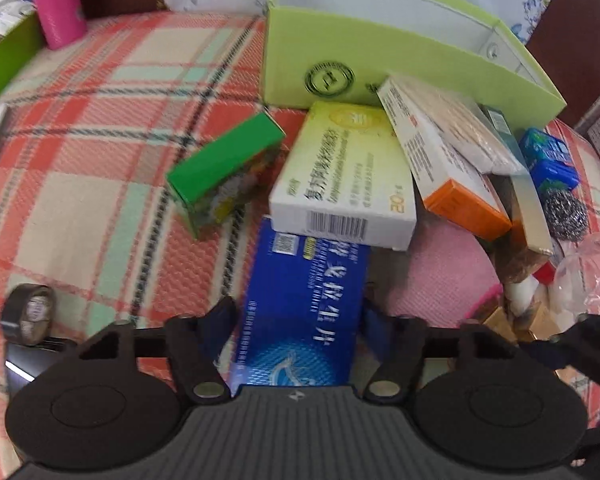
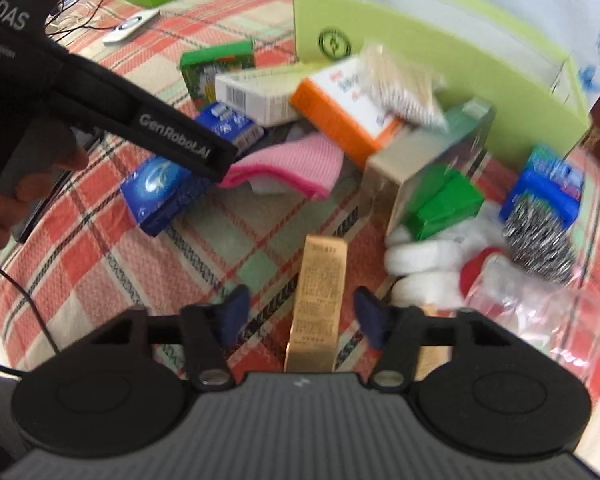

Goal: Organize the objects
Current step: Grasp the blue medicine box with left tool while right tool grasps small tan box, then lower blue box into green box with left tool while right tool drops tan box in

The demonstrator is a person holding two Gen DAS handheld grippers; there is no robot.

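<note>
The left tool [image 1: 298,316] straddles a glossy blue rectangular carton [image 1: 300,316] with white Chinese lettering and a QR code. Its jaws are partly spread, and whether the pads press the carton's long sides cannot be told. The carton's long axis runs straight away from the tool toward the lime-green open cardboard organiser box [image 1: 380,40] at the far edge of the plaid-covered desk [image 1: 100,140]. A white and yellow medicine box [image 1: 340,176] marked "20" with a barcode lies over the carton's far end, so the carton probably has to be drawn back from under it.

The right tool [image 2: 300,316] stands half spread around a slim gold carton [image 2: 318,308] covered in fine print too small to read. Gaps show on both sides, so nothing is pinched yet. This carton also points away from the tool, toward the organiser's stamped round logo [image 2: 334,44].

In the right wrist view the left tool's black arm reads "GenRobot.AI" and its body "DAS". The left hand is nearer the blue carton, the right nearer the gold one.
</note>
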